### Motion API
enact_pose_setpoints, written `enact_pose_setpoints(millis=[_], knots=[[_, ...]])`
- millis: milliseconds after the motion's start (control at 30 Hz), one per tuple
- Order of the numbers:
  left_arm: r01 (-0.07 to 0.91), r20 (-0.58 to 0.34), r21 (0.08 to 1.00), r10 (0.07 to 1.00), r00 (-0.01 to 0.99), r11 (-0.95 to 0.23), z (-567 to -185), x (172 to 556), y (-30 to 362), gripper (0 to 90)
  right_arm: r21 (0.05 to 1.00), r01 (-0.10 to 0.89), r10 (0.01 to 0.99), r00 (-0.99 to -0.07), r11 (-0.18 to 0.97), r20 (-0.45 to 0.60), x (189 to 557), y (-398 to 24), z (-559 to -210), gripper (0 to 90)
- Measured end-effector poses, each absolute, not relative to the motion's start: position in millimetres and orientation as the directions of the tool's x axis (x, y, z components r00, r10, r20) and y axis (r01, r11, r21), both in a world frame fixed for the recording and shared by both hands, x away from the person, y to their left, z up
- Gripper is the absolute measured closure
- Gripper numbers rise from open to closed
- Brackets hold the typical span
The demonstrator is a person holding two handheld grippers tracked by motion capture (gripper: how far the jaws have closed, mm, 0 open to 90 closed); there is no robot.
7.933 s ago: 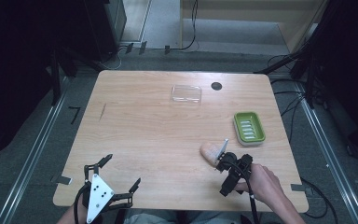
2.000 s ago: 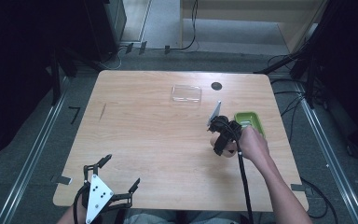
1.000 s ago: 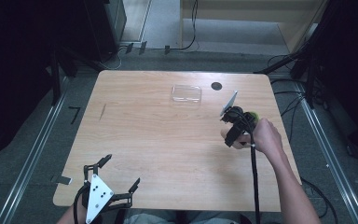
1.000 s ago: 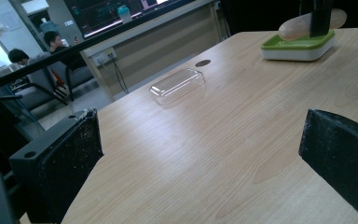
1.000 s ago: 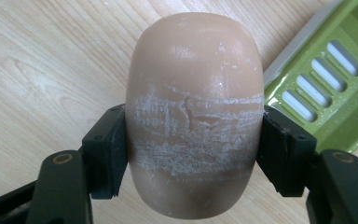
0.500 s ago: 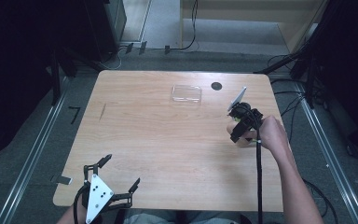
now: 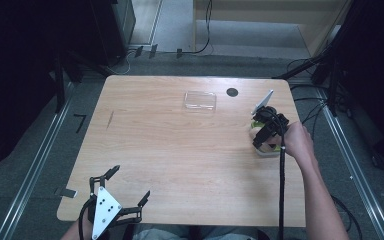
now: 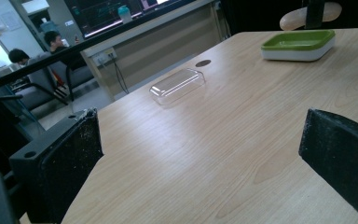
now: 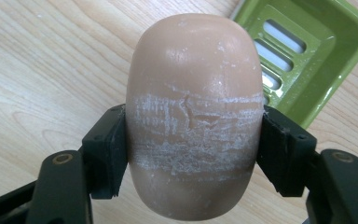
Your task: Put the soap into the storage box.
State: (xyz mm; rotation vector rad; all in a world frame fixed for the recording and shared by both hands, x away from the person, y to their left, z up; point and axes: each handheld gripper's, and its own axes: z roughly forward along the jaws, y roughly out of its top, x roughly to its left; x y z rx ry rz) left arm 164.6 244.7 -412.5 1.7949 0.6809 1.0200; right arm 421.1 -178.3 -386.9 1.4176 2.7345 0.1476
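A peach oval soap bar, scuffed white around its middle, sits between both pads of my right gripper, which is shut on it. In the high view that gripper hangs at the table's right side, over the green soap dish. In the right gripper view the dish lies just beyond the soap, to the upper right. The left gripper view has the soap raised a little above the dish. My left gripper rests open at the front left edge with nothing between its jaws.
A clear plastic lid lies near the table's far edge, with a black round hole in the tabletop to its right. Metal rails and cables run along the floor on both sides. In the left gripper view, people sit in the background behind the table.
My right gripper has carried the soap from the front right of the table away and rightwards to above the green dish. The left gripper has stayed put.
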Motion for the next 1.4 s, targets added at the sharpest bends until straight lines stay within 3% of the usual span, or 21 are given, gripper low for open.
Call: enact_pose_setpoints(millis=[1400], knots=[[0.019, 0.349, 0.911, 0.793, 0.500, -0.413, -412.2, 164.2, 244.9, 0.0, 0.185, 0.898, 0.913, -0.407, 0.399, 0.008, 446.4, -205.1, -411.1, 33.9]])
